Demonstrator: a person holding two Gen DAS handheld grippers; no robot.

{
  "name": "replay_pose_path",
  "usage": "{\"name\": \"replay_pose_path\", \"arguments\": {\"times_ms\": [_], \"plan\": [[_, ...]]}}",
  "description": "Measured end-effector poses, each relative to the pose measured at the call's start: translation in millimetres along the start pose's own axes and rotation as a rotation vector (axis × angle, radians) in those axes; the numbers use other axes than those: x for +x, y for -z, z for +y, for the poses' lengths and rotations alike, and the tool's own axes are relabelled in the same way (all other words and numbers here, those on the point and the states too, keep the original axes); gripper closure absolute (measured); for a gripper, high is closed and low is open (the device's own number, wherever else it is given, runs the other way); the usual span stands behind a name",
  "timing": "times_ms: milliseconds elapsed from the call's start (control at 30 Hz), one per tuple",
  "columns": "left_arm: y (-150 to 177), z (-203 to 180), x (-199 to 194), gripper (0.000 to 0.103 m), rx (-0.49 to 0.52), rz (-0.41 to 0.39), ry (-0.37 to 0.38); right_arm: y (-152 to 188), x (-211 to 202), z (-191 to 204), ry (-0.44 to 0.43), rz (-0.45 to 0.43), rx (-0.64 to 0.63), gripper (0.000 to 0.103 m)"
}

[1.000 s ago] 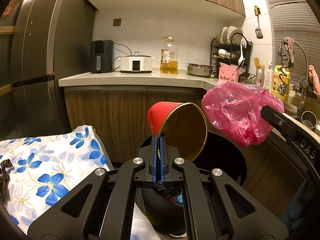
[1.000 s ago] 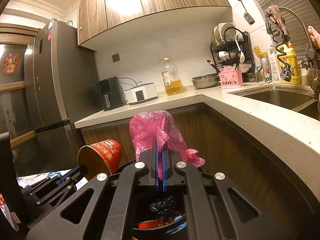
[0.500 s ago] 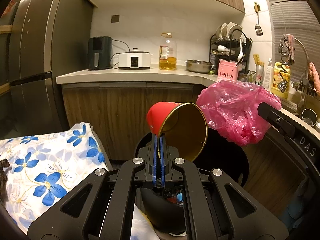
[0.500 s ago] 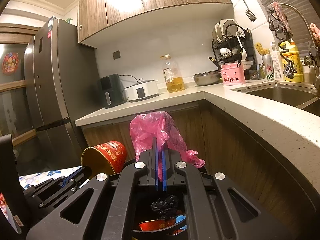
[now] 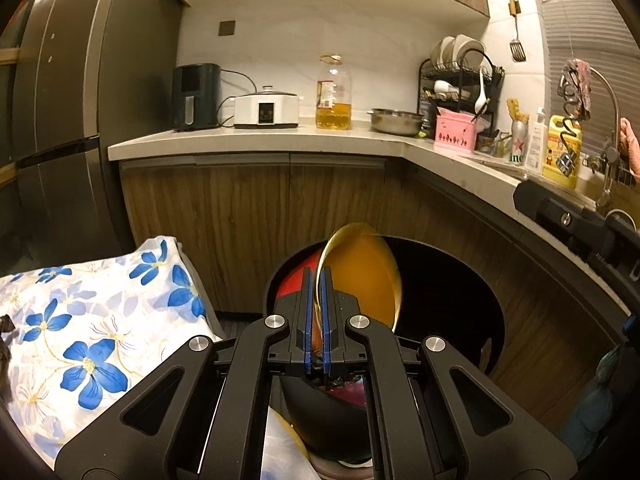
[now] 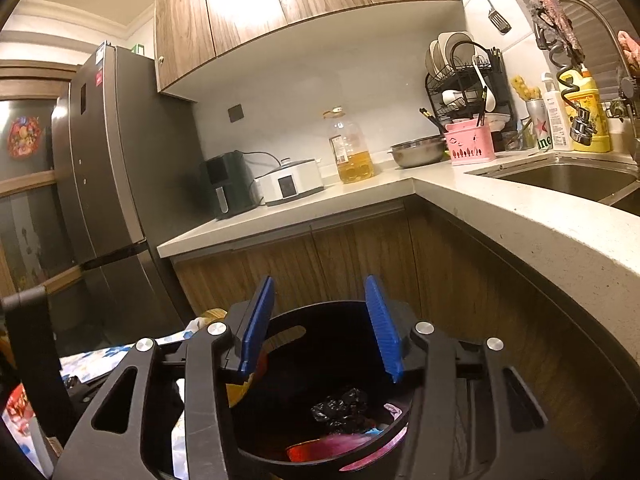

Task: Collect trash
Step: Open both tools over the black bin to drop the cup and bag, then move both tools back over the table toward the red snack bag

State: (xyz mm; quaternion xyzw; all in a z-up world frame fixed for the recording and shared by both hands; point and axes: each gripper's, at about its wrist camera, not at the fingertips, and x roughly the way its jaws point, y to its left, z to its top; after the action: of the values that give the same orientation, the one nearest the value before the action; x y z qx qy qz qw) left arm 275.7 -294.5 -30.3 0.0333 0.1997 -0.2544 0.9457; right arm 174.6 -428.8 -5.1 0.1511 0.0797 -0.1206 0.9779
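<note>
My left gripper (image 5: 316,308) is shut on the rim of a red paper cup with a gold inside (image 5: 360,276), held tilted over the mouth of a black trash bin (image 5: 448,280). My right gripper (image 6: 320,320) is open and empty, above the same bin (image 6: 320,456). Inside the bin lie a pink plastic bag (image 6: 340,440), a crumpled black bag (image 6: 340,404) and other scraps. The right gripper's body shows at the right edge of the left wrist view (image 5: 576,224).
A blue-flowered cloth (image 5: 80,320) covers a surface left of the bin. Wooden cabinets (image 5: 248,216) and an L-shaped counter (image 6: 520,216) stand behind and to the right. A sink (image 6: 568,176), a dish rack (image 6: 468,92), an oil bottle (image 5: 334,96) and a fridge (image 6: 104,184) surround them.
My right gripper opened and the pink bag dropped into the bin. My left gripper lowered the red cup toward the bin mouth.
</note>
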Motion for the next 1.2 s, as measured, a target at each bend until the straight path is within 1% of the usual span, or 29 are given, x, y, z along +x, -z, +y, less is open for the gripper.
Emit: {"name": "replay_pose_path", "arguments": {"times_ms": [33, 67, 100, 133, 167, 200, 267, 333, 533, 700, 733, 867, 933, 1200], "plan": [[0.4, 0.1, 0.8, 0.091, 0.004, 0.004, -0.001, 0.3, -0.8, -0.4, 0.001, -0.001, 0.002, 0.051], [1.8, 0.3, 0.8, 0.081, 0.004, 0.006, -0.001, 0.1, -1.1, -0.6, 0.001, -0.001, 0.004, 0.050], [2.6, 1.1, 0.5, 0.075, 0.001, 0.006, -0.001, 0.4, -2.2, -0.7, 0.001, -0.001, 0.006, 0.049], [3.6, 2.9, -0.7, 0.061, -0.006, 0.004, -0.004, 0.7, -3.0, -0.4, 0.002, -0.002, 0.006, 0.048], [4.4, 4.8, -2.4, 0.051, -0.013, 0.001, -0.008, 1.3, -4.1, 0.3, 0.004, -0.001, 0.005, 0.047], [5.4, 7.3, -5.2, 0.048, -0.021, -0.005, -0.013, 1.8, -5.2, 1.0, 0.004, 0.000, 0.005, 0.045], [7.5, 12.9, -12.5, 0.037, -0.032, -0.017, -0.031, 3.0, -6.8, 2.8, 0.002, 0.005, 0.001, 0.043], [10.5, 19.6, -22.1, 0.030, -0.037, -0.034, -0.058, 5.0, -8.9, 5.4, 0.001, 0.010, -0.004, 0.040], [23.3, 44.3, -53.2, 0.024, -0.058, -0.052, -0.137, 17.3, -14.9, 18.8, -0.017, 0.036, -0.011, 0.032], [36.6, 68.4, -81.3, 0.023, -0.058, -0.072, -0.224, 25.8, -20.0, 36.0, -0.046, 0.056, -0.018, 0.031], [40.3, 75.1, -89.5, 0.023, -0.054, -0.079, -0.252, 26.8, -21.3, 39.7, -0.056, 0.059, -0.016, 0.031], [51.3, 104.7, -116.0, 0.023, -0.071, -0.092, -0.344, 33.0, -28.0, 64.9, -0.111, 0.068, -0.031, 0.031], [57.2, 125.3, -130.3, 0.023, -0.101, -0.094, -0.393, 36.9, -29.5, 77.2, -0.136, 0.076, -0.042, 0.031], [83.9, 200.9, -185.2, 0.023, -0.171, -0.083, -0.591, 59.4, -34.4, 143.4, -0.272, 0.122, -0.095, 0.031]]}}
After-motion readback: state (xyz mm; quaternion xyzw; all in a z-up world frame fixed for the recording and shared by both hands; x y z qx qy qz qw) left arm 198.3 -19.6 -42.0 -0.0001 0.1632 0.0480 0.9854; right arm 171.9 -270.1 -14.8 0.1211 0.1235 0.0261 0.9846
